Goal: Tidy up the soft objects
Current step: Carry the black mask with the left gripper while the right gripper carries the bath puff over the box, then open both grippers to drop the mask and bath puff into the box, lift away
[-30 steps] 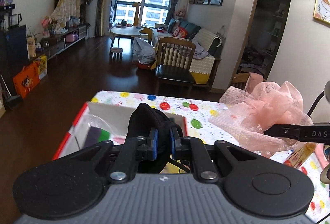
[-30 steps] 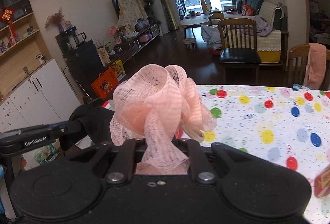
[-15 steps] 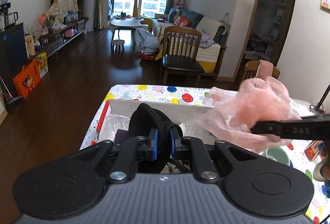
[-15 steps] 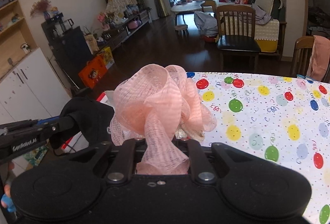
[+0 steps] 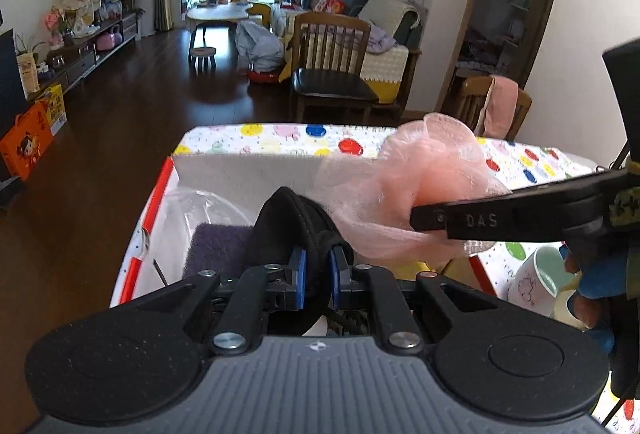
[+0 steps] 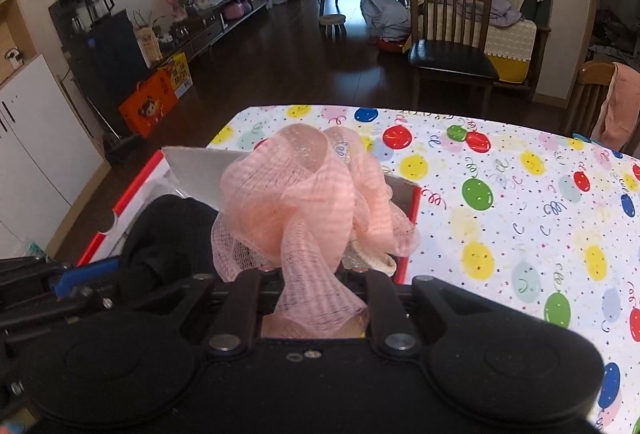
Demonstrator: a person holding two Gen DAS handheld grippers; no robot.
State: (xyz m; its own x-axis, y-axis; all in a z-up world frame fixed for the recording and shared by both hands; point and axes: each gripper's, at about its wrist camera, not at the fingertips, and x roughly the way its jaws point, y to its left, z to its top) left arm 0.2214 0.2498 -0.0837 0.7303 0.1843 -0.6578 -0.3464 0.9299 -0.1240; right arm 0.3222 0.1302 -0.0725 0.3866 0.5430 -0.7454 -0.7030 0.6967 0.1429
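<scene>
My left gripper point(image 5: 317, 274) is shut on a black fabric piece point(image 5: 294, 222), held over the white box with red edges point(image 5: 154, 194). My right gripper point(image 6: 316, 286) is shut on a pink mesh bath puff point(image 6: 308, 198), which hangs over the box's right side point(image 6: 412, 210). In the left wrist view the puff point(image 5: 416, 186) and the right gripper's black finger point(image 5: 500, 220) come in from the right, just above the black fabric. Inside the box lie a purple cloth point(image 5: 216, 246) and clear plastic wrap point(image 5: 208, 208).
The box sits at the left end of a table with a balloon-print cloth point(image 6: 520, 194). A pale green mug point(image 5: 540, 282) stands right of the box. Wooden chairs point(image 6: 452, 46) stand beyond the table's far edge. A blue-gloved hand point(image 5: 596, 274) holds the right gripper.
Both grippers moved forward and down toward the box, each still holding its item. The puff now hangs over the box's right side, close above the black fabric.
</scene>
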